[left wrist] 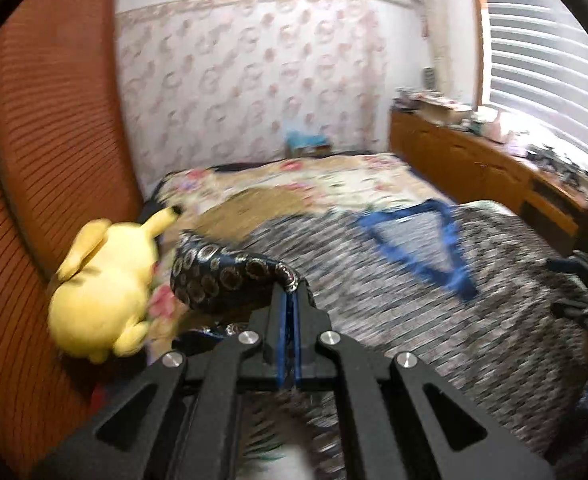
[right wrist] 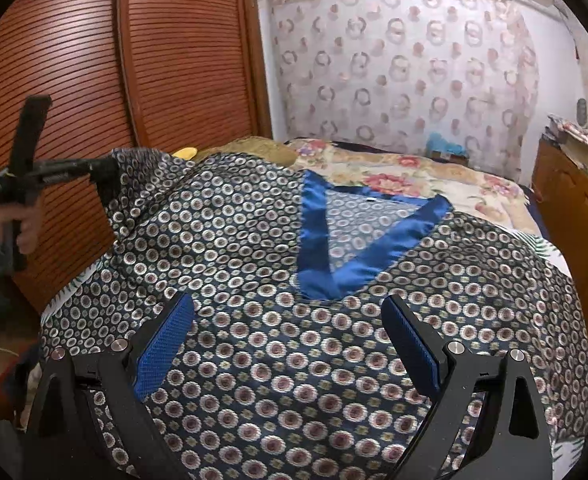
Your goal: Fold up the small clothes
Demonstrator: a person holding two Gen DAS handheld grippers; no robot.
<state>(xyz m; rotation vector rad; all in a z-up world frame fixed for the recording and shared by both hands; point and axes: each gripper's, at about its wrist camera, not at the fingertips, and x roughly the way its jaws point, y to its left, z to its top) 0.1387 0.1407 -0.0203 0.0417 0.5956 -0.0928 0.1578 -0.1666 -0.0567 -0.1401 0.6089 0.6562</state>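
Observation:
A dark blue top with a circle print and a bright blue V-neck band lies spread on the bed. My left gripper is shut on the top's left sleeve edge and lifts it off the bed. The same gripper shows in the right wrist view, held by a hand, with the cloth pulled up. My right gripper is open and empty, hovering over the top's front below the neckline. The left wrist view is motion-blurred.
A yellow plush toy lies by the red-brown slatted wardrobe on the left. A floral quilt covers the far bed. A wooden cabinet with clutter runs along the right under the window blinds.

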